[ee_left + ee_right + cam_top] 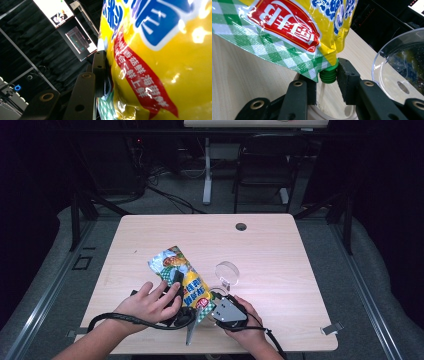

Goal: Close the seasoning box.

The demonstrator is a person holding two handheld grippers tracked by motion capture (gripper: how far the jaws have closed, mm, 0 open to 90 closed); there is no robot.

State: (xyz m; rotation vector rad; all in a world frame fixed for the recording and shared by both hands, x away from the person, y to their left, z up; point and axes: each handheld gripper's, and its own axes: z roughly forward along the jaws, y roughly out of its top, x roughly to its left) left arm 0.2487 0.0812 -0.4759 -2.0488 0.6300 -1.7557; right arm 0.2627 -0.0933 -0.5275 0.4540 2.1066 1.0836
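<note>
A yellow and green checked spouted pouch (192,287) is held above the wooden table (270,245), its printed side facing up. My left gripper (177,280) is shut on the pouch's middle. In the left gripper view one black jaw presses the pouch (160,62), and the other jaw is hidden behind it. My right gripper (328,83) is shut on the green screw cap (328,75) at the pouch's (287,27) lower corner. In the high view the right gripper (214,297) sits at the pouch's near end.
A clear plastic bowl (227,272) stands just beyond the right gripper, and its rim (397,62) is close to the right jaw. A cable hole (241,226) is at the table's far edge. A chair (265,160) and another desk stand beyond.
</note>
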